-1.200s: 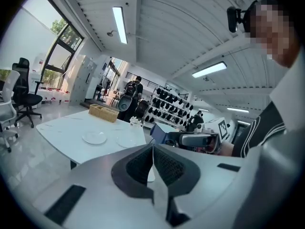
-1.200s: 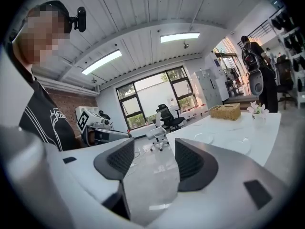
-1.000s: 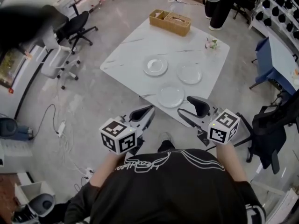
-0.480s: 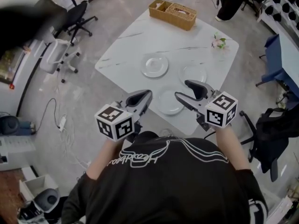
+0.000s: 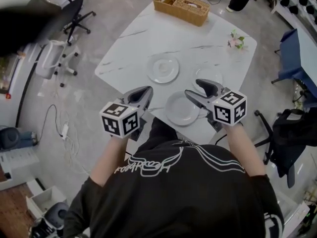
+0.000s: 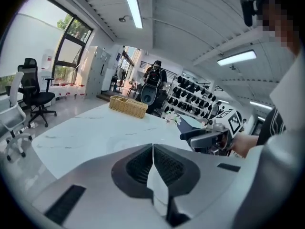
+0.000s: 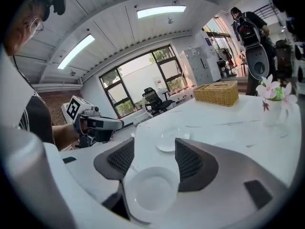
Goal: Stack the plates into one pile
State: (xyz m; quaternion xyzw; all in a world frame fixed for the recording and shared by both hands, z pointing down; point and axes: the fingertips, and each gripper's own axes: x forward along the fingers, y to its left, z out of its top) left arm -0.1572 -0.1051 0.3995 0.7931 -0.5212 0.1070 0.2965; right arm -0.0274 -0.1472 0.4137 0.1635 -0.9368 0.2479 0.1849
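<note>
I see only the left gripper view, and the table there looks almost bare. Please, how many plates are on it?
Observer: Three, none stacked yet. The head view shows the near plate, the far plate and the right plate.
Operator: Is the right hand-held gripper open? I see it only from the side.
Observer: Yes, the right hand-held gripper is open. In its own view the near plate shows between the jaws, lying flat and not gripped.
Operator: Where is my left one relative to that plate?
Observer: In the head view the left hand-held gripper is to the left of the near plate, apart from it.
</note>
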